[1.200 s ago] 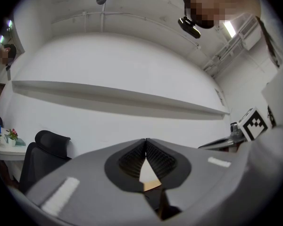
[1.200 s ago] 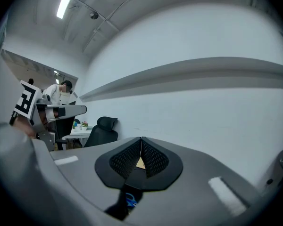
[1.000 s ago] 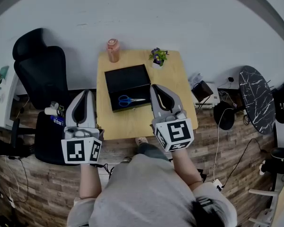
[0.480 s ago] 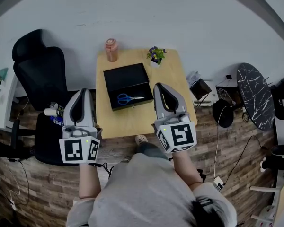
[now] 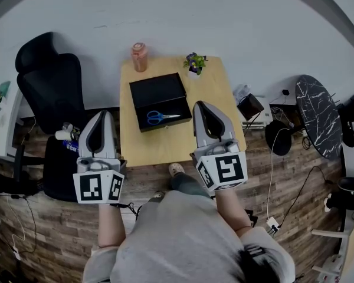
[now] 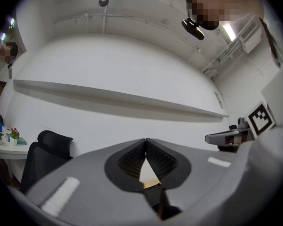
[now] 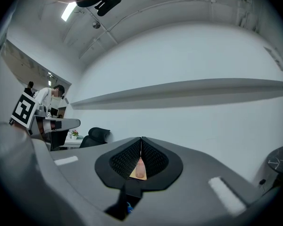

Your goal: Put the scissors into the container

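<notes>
The blue-handled scissors (image 5: 161,117) lie flat inside the black container (image 5: 158,93), near its front wall, on the wooden table (image 5: 176,143). My left gripper (image 5: 104,114) is held off the table's left edge, shut and empty. To the right of the container, my right gripper (image 5: 201,104) hovers over the table, also shut with nothing in it. In the left gripper view the jaws (image 6: 145,140) meet at the tips; in the right gripper view they (image 7: 141,139) do too.
A pink bottle (image 5: 139,56) and a small potted plant (image 5: 194,63) stand at the table's far edge. A black office chair (image 5: 47,90) is to the left. A round marble side table (image 5: 318,119), a bag and cables are on the floor to the right.
Both grippers have drawn back a little toward me, and the right one has moved off the container's edge. The scissors have stayed put in the container.
</notes>
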Demonstrator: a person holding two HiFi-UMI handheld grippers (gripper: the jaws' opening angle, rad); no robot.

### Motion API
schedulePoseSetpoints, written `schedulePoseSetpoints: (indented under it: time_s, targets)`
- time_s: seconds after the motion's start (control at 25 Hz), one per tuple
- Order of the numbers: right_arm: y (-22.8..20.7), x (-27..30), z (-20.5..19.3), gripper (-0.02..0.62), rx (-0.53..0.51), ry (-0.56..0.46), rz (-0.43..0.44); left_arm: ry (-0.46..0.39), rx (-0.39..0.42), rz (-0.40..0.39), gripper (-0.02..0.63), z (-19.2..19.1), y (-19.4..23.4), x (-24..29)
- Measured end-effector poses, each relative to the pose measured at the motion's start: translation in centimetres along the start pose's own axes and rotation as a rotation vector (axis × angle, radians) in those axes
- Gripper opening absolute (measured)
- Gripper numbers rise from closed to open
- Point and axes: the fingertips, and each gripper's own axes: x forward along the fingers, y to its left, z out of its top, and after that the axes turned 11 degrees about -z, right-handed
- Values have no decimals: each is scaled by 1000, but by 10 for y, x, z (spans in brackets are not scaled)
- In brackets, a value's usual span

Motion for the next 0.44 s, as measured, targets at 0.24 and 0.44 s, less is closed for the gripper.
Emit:
schedulePoseSetpoints:
  time_s: [0.24, 0.44]
  targets:
    - [3, -6, 1, 5, 2, 0, 1, 0, -7, 5, 58, -2, -1, -8]
    - [8, -9, 3, 5, 1, -9, -3, -1, -10, 6, 58, -2, 1, -15]
